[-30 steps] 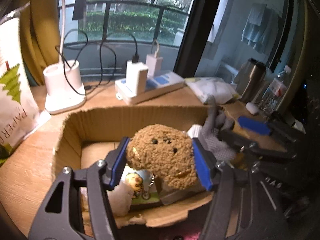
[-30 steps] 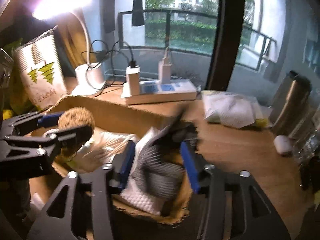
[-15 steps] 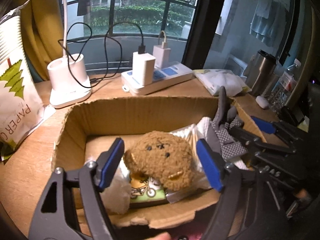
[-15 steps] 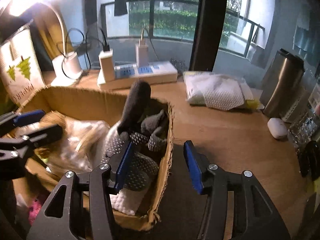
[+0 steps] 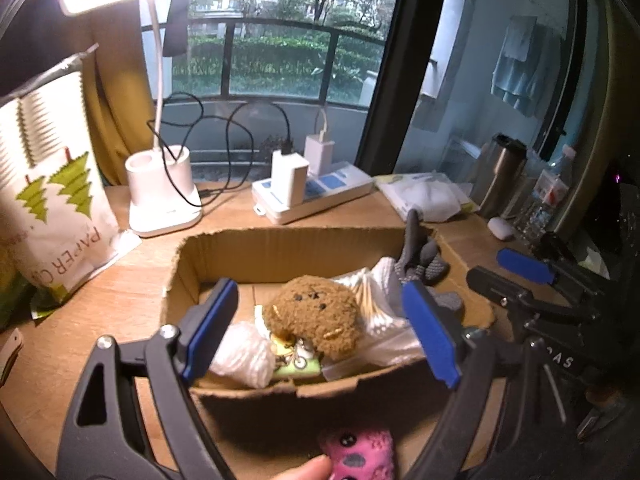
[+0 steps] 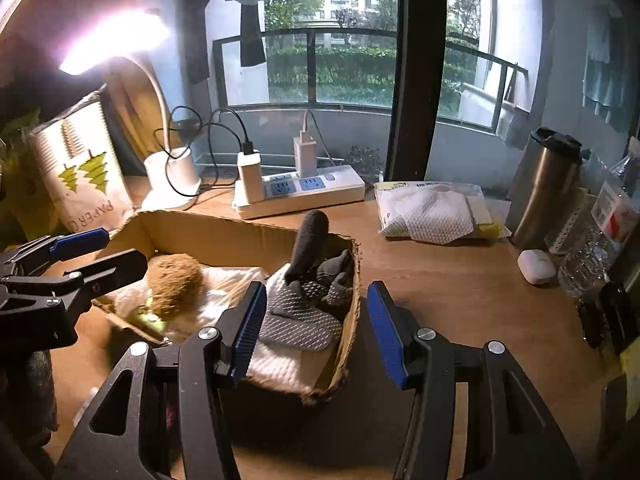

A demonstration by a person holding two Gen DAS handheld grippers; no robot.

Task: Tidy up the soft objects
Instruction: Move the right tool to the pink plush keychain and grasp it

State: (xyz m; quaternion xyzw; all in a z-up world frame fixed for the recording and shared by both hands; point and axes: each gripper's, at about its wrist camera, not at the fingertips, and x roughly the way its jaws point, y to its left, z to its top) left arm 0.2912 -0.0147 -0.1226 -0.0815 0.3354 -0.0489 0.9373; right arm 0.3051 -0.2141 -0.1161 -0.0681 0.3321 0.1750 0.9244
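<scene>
A brown plush toy (image 5: 316,320) lies in the cardboard box (image 5: 280,252) on a picture card, beside a white cloth (image 5: 244,354) and a bag of cotton swabs (image 5: 372,300). My left gripper (image 5: 319,292) hovers over it with its jaws opening, pads clear of the plush. A grey dotted glove (image 6: 312,292) rests at the box's right end, one finger sticking up. My right gripper (image 6: 316,300) is open above the box's right wall and holds nothing. A pink plush (image 5: 360,456) and a person's fingertip (image 5: 308,470) show under the left gripper.
On the wooden desk behind the box stand a lit desk lamp (image 5: 164,196), a power strip (image 5: 316,196) with chargers and a paper bag (image 5: 52,200). To the right are a mask packet (image 6: 432,212), a steel tumbler (image 6: 544,188), an earbud case (image 6: 536,266) and a water bottle (image 6: 600,240).
The left jaws spread and let go of the brown plush, which now lies in the box. The glove left the right jaws. Both grippers drew back and up.
</scene>
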